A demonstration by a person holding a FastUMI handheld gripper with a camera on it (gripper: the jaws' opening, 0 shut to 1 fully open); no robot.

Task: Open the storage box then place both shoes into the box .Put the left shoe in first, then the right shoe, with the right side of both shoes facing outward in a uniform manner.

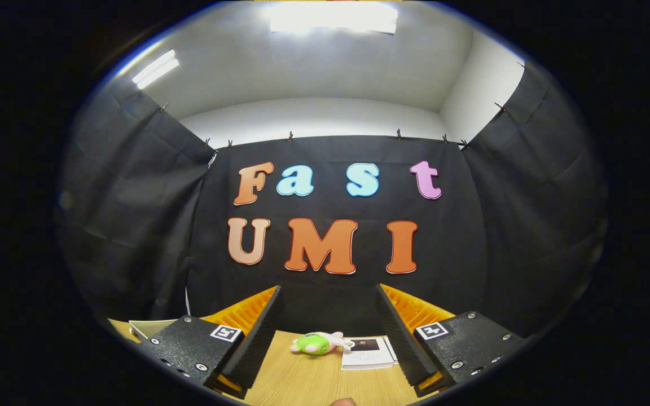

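Two fingers (325,338) stand wide apart, holding nothing, raised level above the worktop (313,383), where a small green toy (313,343) and a booklet (367,352) lie near its far edge.

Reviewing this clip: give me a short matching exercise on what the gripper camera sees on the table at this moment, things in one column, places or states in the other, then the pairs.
Things:
1. gripper
2. green and pink toy
3. printed sheet
4. light tray-like object

Places or states:
A. flat on the wooden table, just beside the toy, near one finger
B. open, fingers spread wide, holding nothing
C. outside the fingers, at the table's far corner; what it is cannot be told
D. on the table ahead, between the two fingers

Pairs: 1-B, 2-D, 3-A, 4-C
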